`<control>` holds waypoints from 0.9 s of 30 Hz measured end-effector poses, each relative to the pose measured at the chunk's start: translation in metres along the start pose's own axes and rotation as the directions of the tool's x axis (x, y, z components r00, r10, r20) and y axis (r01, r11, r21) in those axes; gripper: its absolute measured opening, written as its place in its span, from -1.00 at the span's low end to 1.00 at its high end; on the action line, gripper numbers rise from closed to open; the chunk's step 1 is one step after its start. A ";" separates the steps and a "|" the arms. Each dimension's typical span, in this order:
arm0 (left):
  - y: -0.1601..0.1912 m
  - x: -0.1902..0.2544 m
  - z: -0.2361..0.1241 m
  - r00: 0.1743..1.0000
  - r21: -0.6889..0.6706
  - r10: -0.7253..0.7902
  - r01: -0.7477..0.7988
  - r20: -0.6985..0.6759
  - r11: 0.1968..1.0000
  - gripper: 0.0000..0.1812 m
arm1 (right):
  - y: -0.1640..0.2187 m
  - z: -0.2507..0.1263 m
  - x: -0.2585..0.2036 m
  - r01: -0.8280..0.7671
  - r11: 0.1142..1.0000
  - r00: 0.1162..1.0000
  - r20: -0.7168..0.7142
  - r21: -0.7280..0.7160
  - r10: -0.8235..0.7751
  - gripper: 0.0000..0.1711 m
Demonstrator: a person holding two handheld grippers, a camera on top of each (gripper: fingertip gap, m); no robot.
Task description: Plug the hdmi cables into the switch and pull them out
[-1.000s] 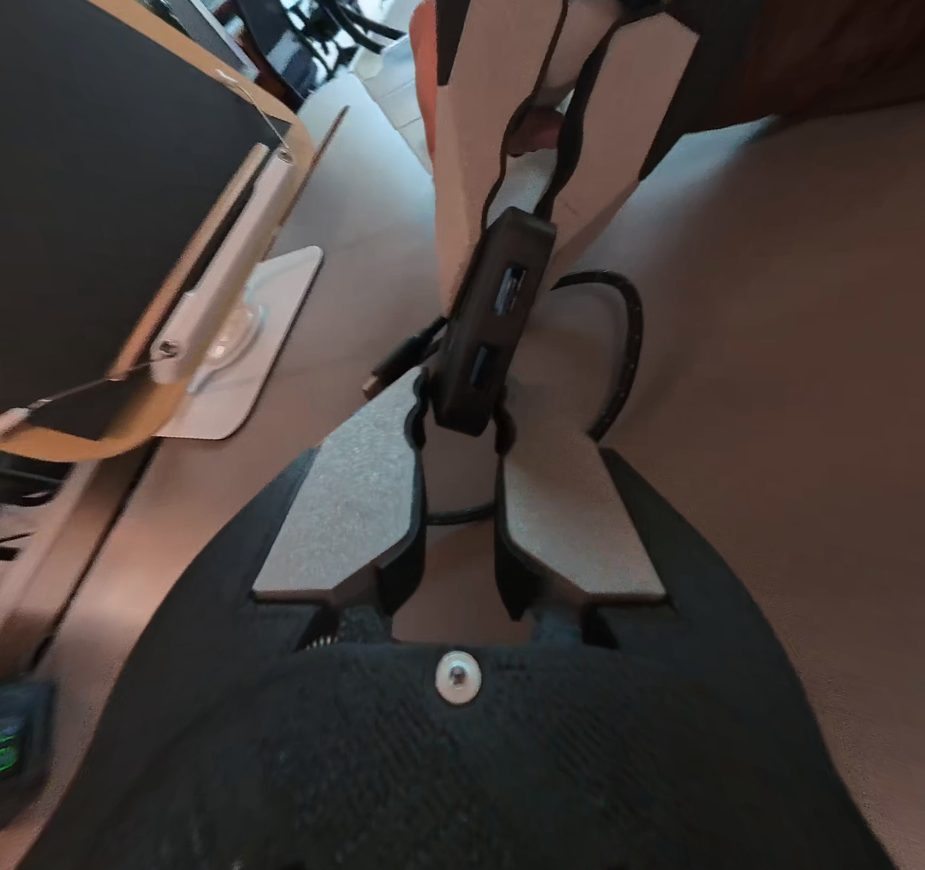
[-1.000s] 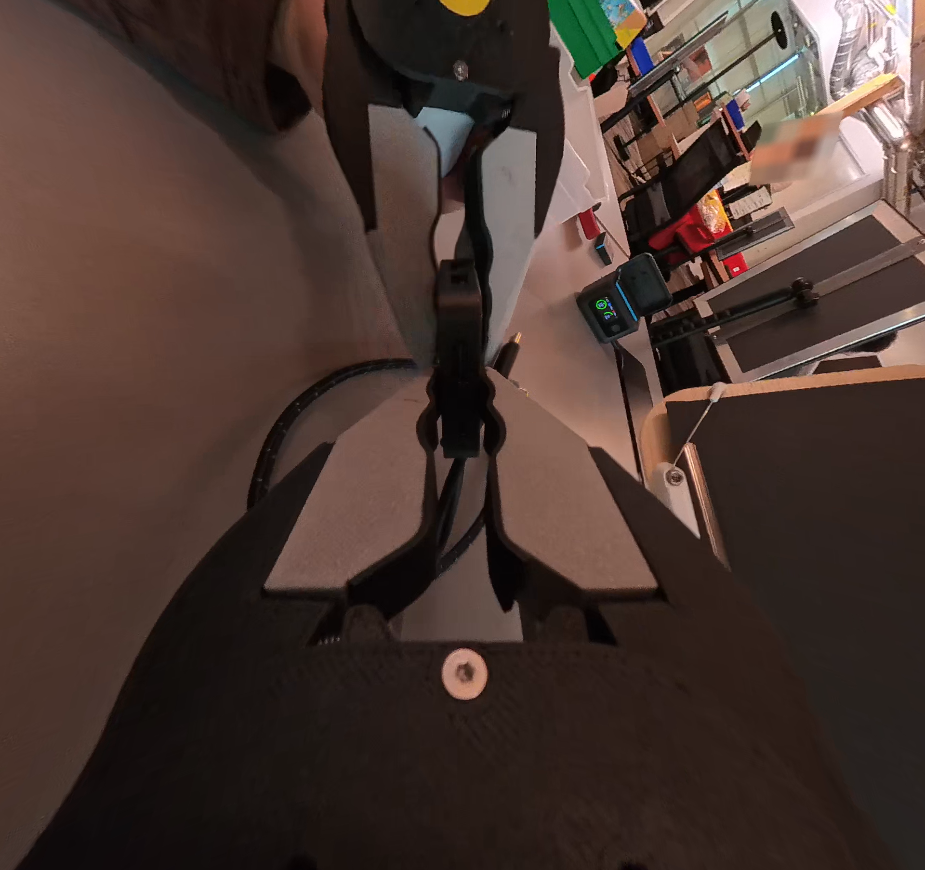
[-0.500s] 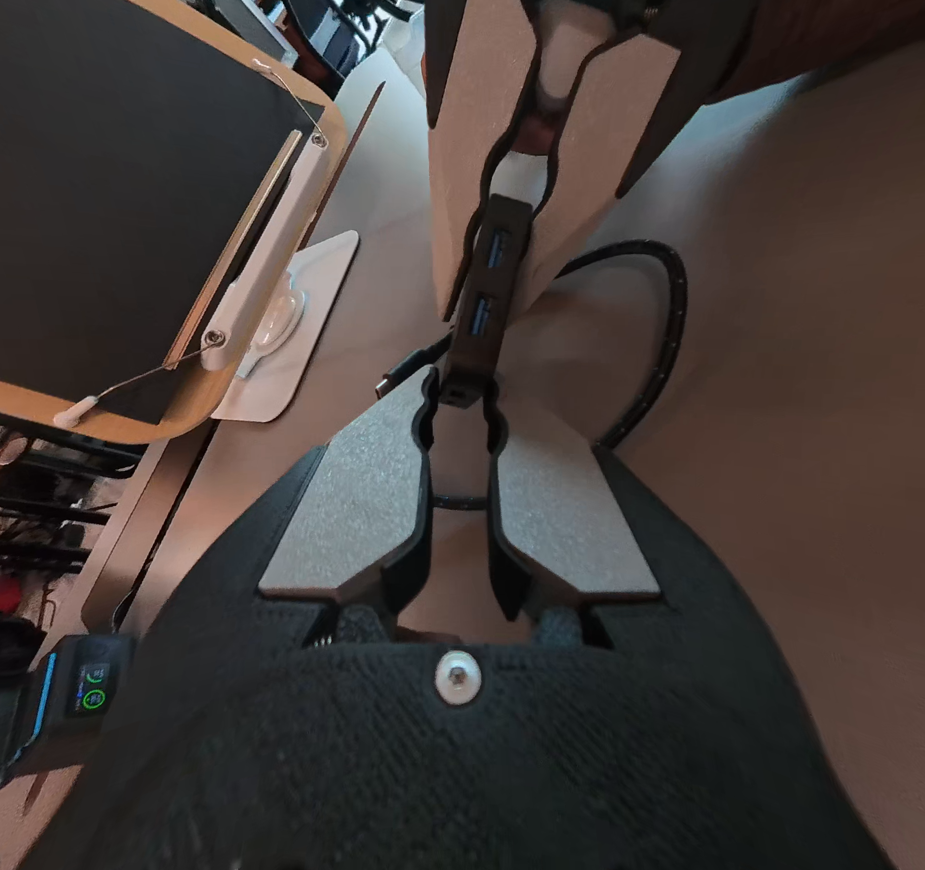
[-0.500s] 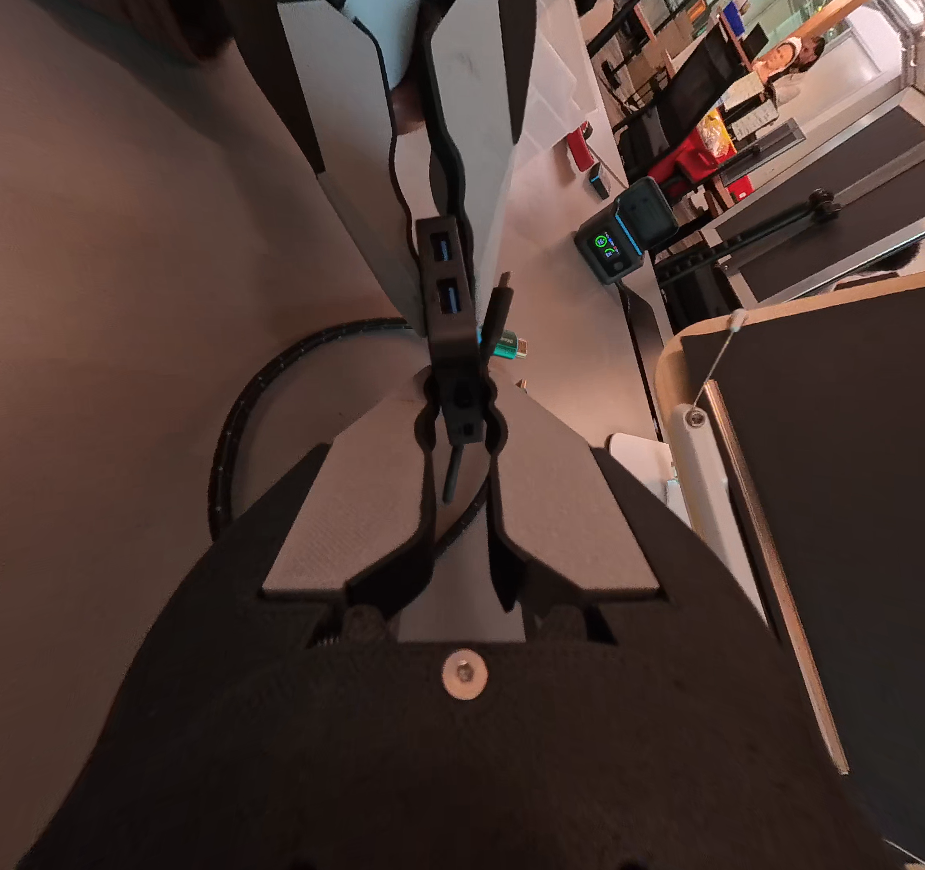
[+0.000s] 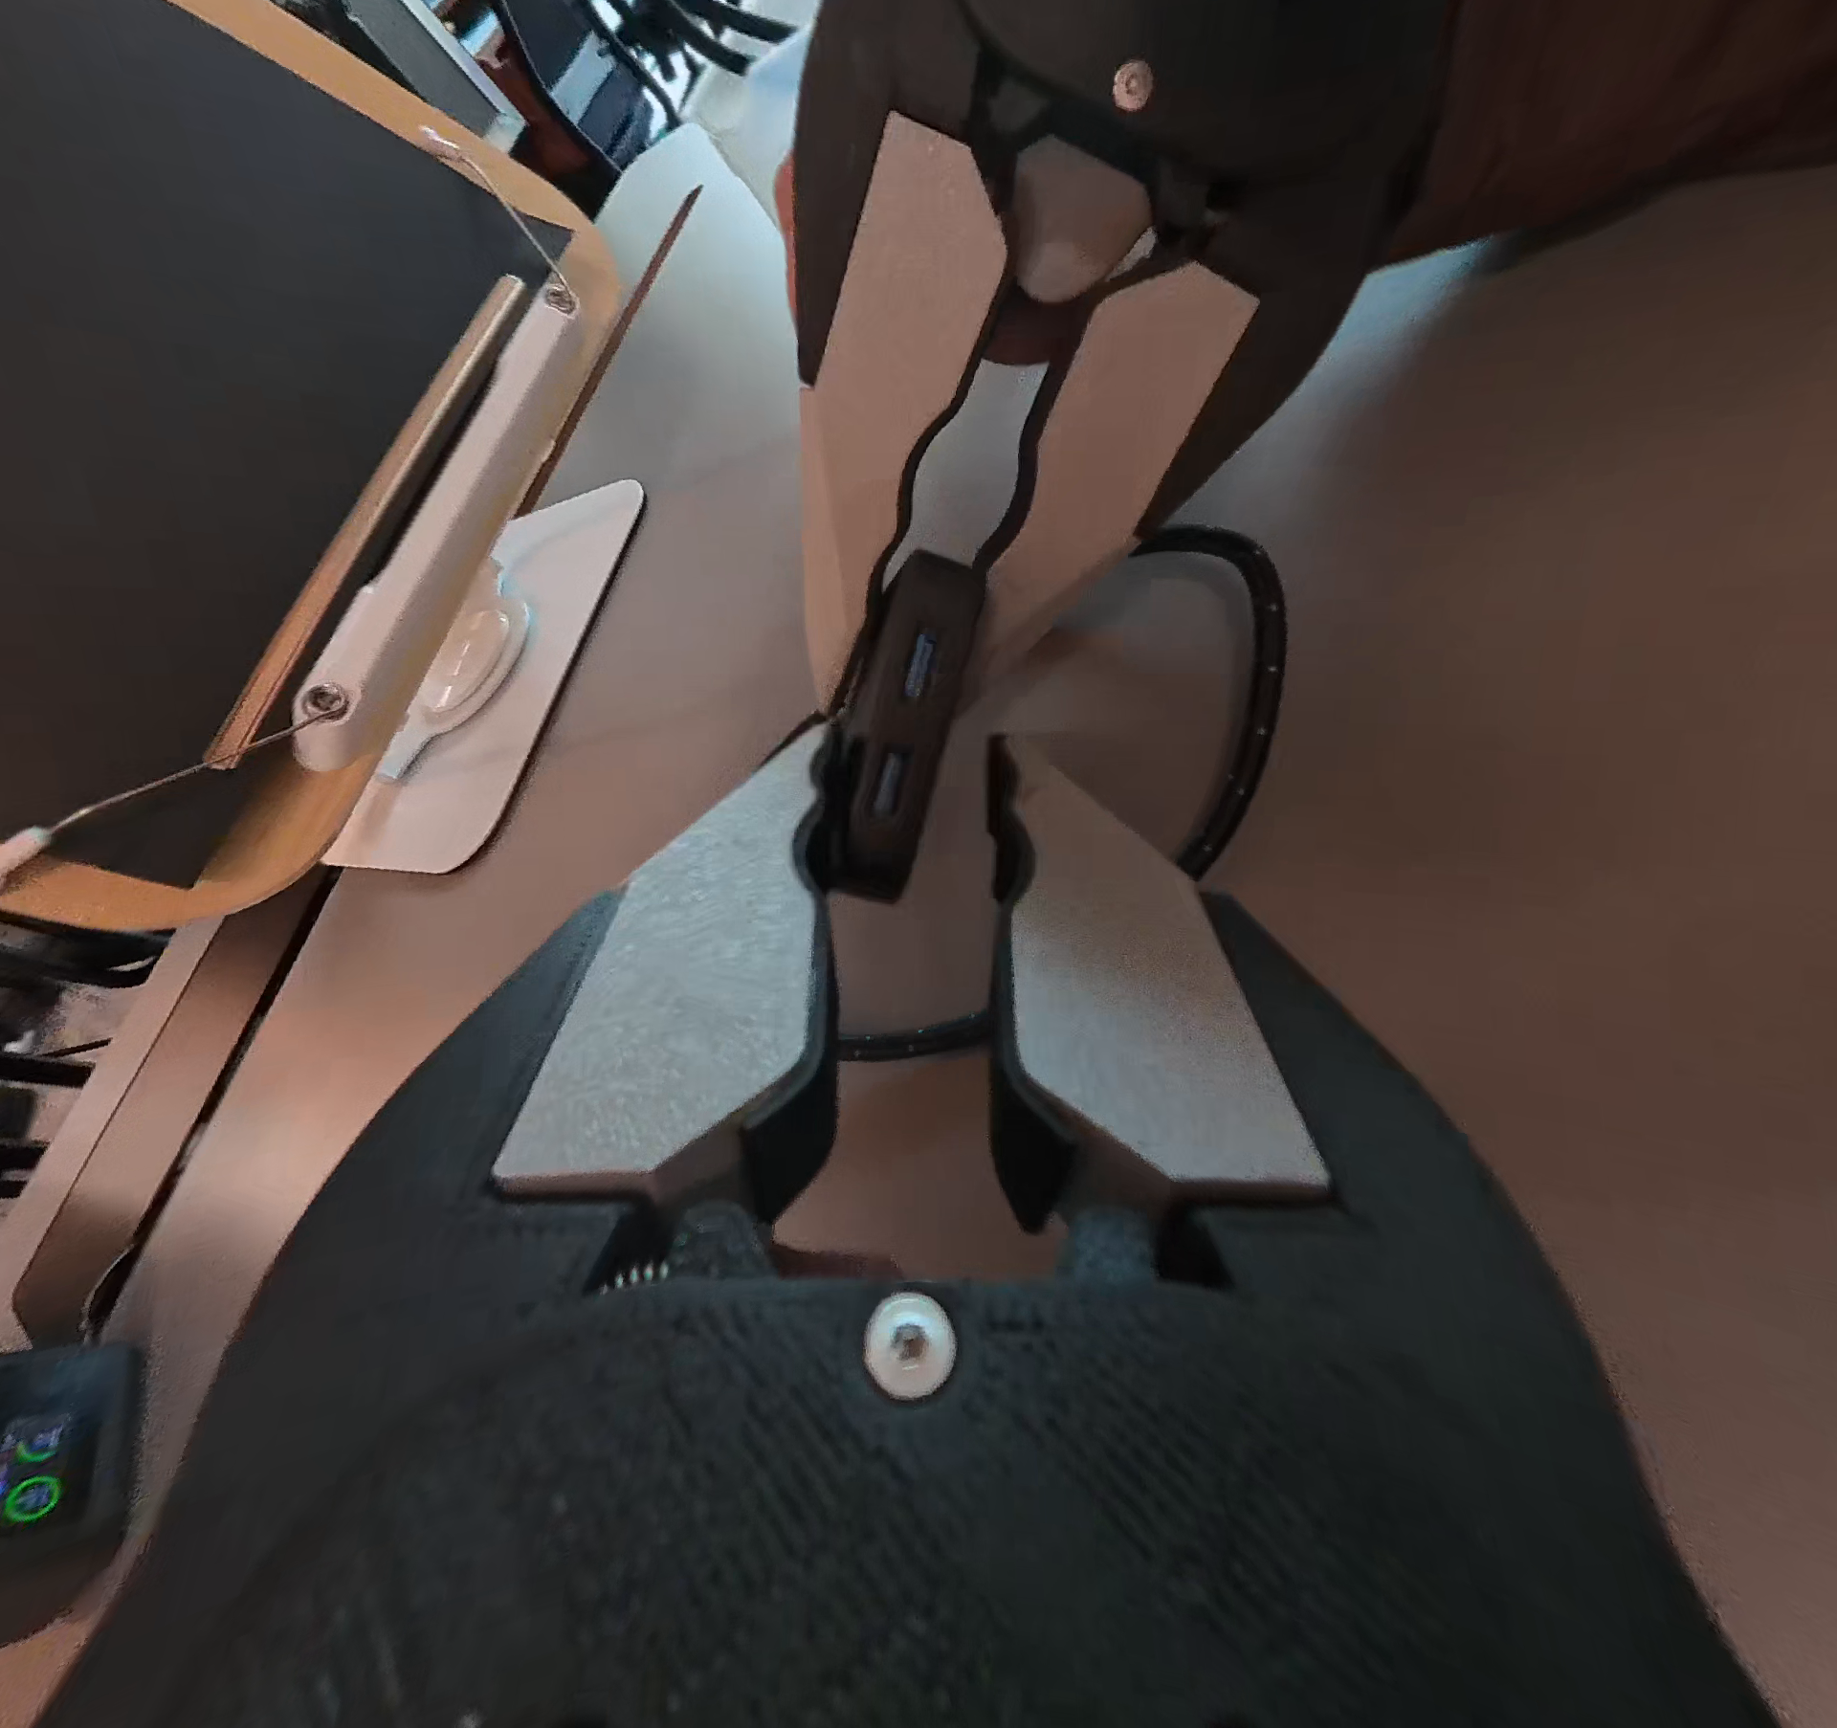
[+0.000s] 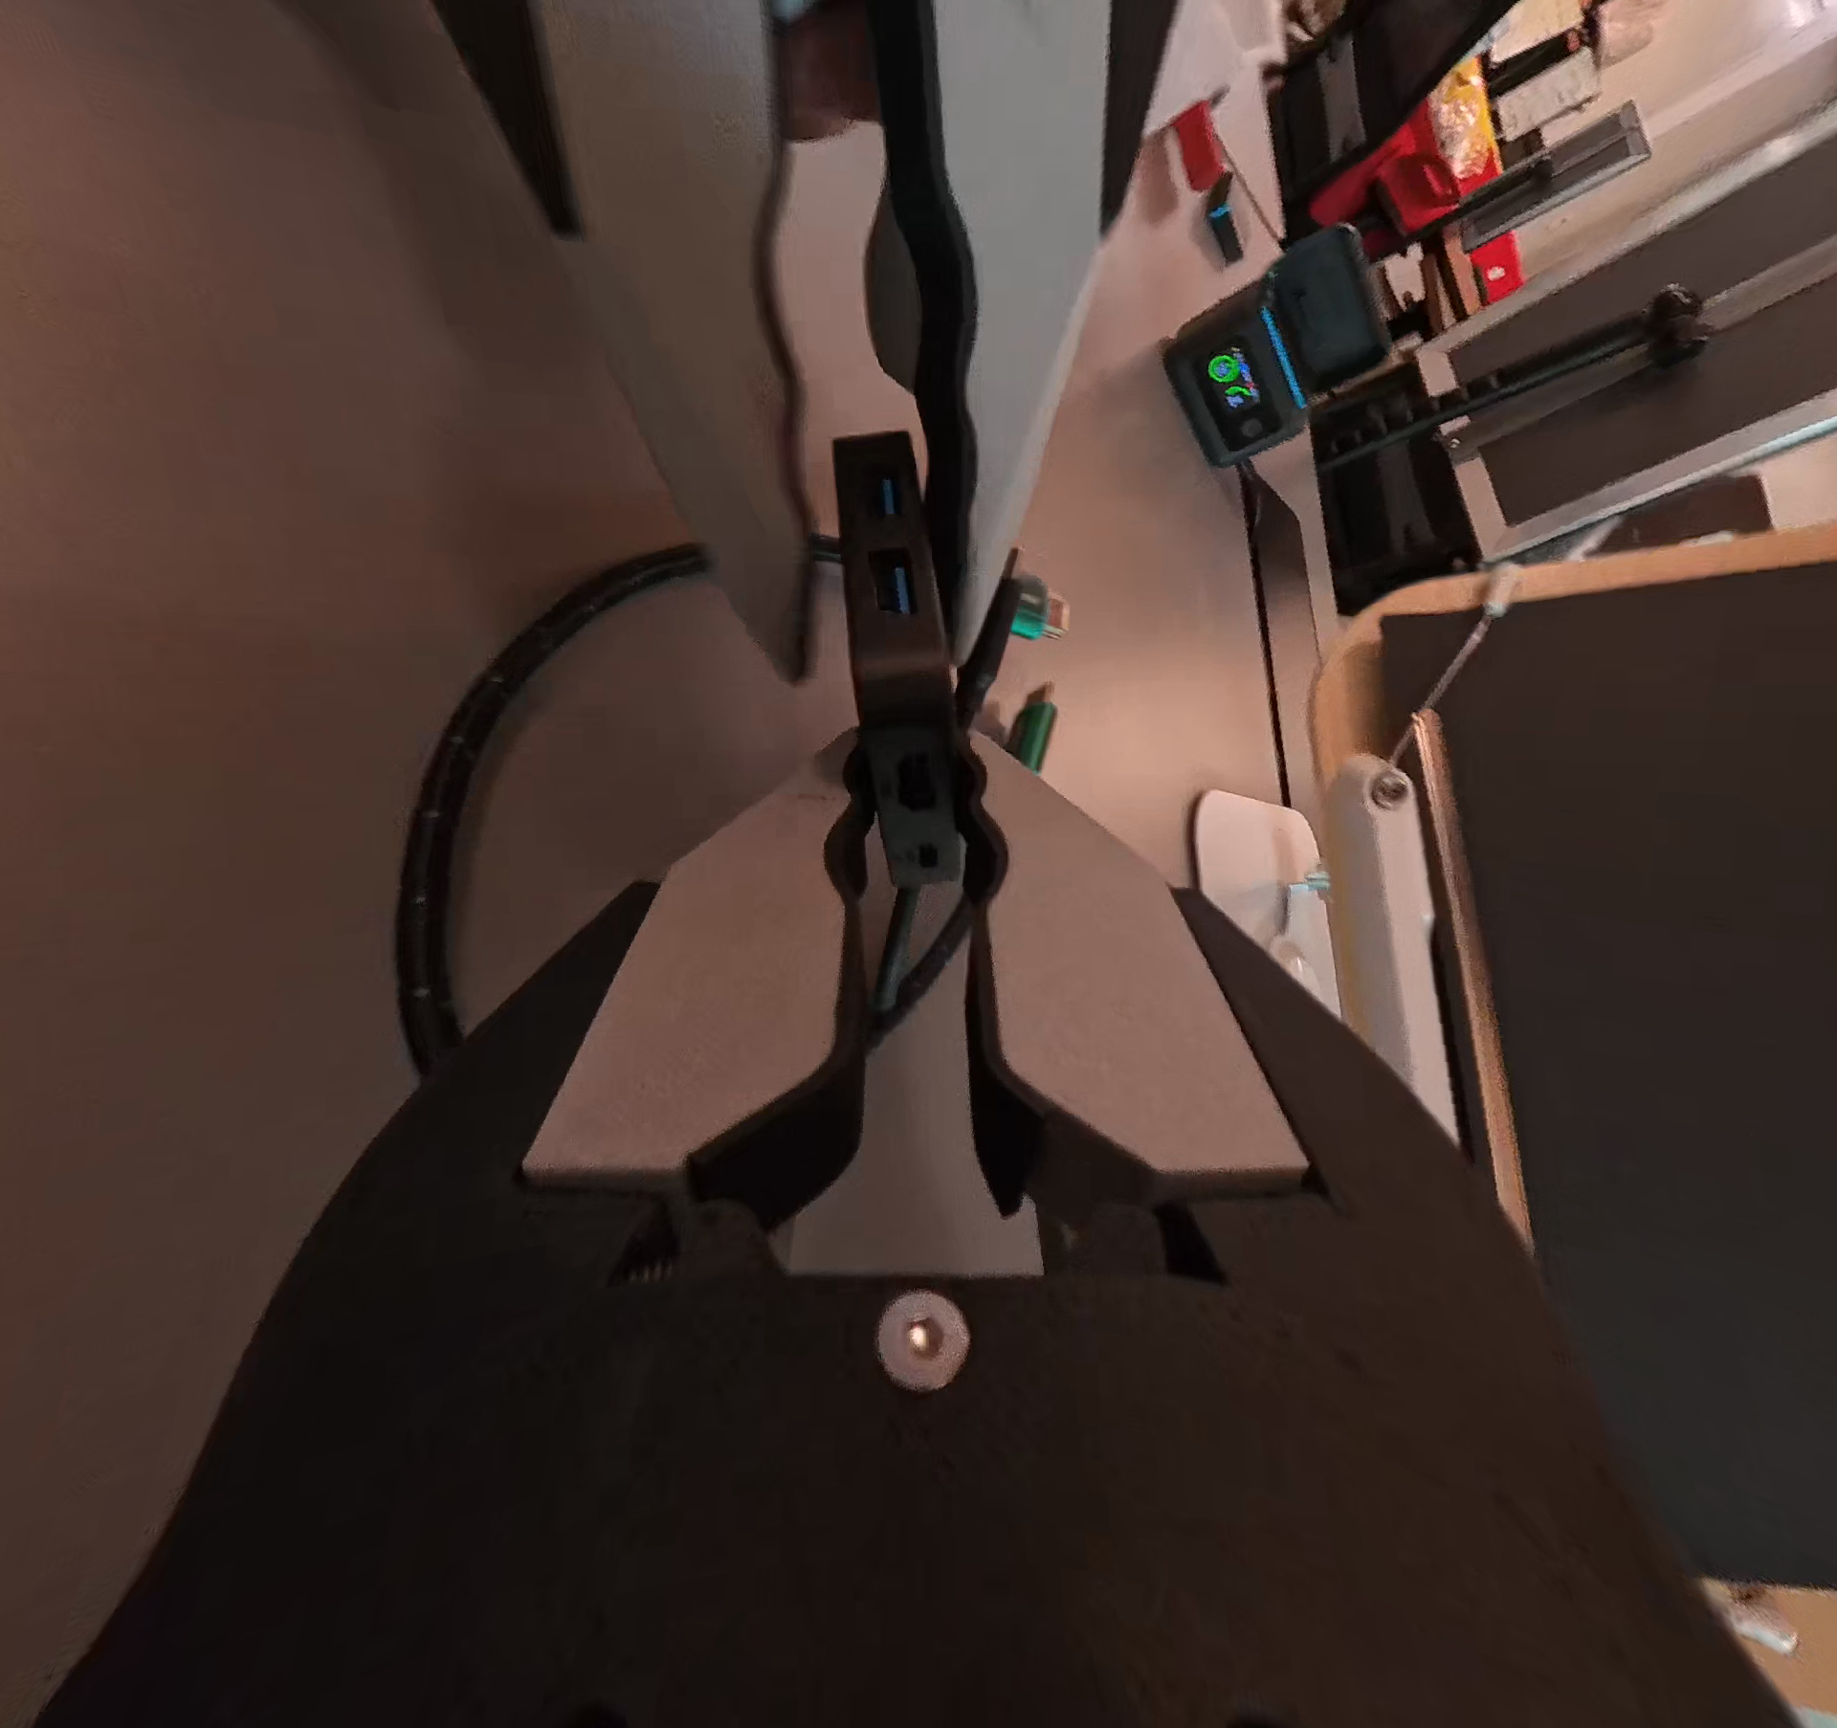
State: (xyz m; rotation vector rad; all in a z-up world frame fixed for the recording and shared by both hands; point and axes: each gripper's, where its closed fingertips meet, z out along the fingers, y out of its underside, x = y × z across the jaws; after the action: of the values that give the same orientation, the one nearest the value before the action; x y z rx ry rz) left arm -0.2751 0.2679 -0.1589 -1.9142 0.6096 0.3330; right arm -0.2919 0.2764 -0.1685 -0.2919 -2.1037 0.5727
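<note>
Left wrist view. Slim black rectangular switch [image 5: 900,726] with two blue-lined ports on its side, slanting between the two grippers above the tan table top [image 5: 1541,786]. Near end of the switch inside the left gripper [image 5: 910,766], leaning against one grey-padded finger only, with a clear gap to the other; jaws parted, not clamping. Far end of the switch caught in the tips of the right gripper [image 5: 939,567], reaching in from above. Thick black braided cable [image 5: 1267,686] curving over the table just right of the switch. White flat base plate [image 5: 497,686] and black board with pale wooden edging [image 5: 199,289] well left of the switch.

Right wrist view. Right gripper [image 6: 915,786] closed onto the end of the switch [image 6: 890,587], both wavy fingertips pressed to its sides. Beyond that, the switch's other end between the spread fingers of the left gripper [image 6: 880,646]. Braided cable [image 6: 447,786] looping left of the switch. Green-collared plug [image 6: 1034,607] and green connector [image 6: 1034,731] just right of the switch, neither plugged into it. Small dark camera with a lit screen [image 6: 1233,388] farther right of the switch.
</note>
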 end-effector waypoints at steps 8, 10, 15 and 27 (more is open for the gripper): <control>0.004 -0.022 -0.012 0.996 0.025 0.010 -0.013 0.085 1.000 -0.88 | -0.008 -0.013 0.020 -0.142 0.986 0.987 -0.060 0.093 0.148 -0.80; -0.008 -0.018 -0.017 0.998 0.092 -0.017 0.012 0.056 0.996 -0.88 | -0.004 -0.014 0.022 -0.193 0.977 0.979 -0.046 0.088 0.197 -0.71; -0.003 -0.015 -0.013 0.999 0.070 -0.013 0.010 0.043 0.998 -0.88 | -0.009 -0.011 0.014 -0.154 0.984 0.988 -0.017 0.089 0.156 -0.83; 0.026 -0.028 -0.001 0.987 -0.114 0.056 -0.039 0.153 0.993 -0.88 | -0.012 -0.001 0.003 -0.349 0.934 0.935 0.096 0.073 0.342 -0.59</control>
State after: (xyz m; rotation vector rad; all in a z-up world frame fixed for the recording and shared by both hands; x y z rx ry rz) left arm -0.3133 0.2662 -0.1647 -1.9593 0.5430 0.5519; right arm -0.2925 0.2674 -0.1599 -0.6046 -2.1108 0.8974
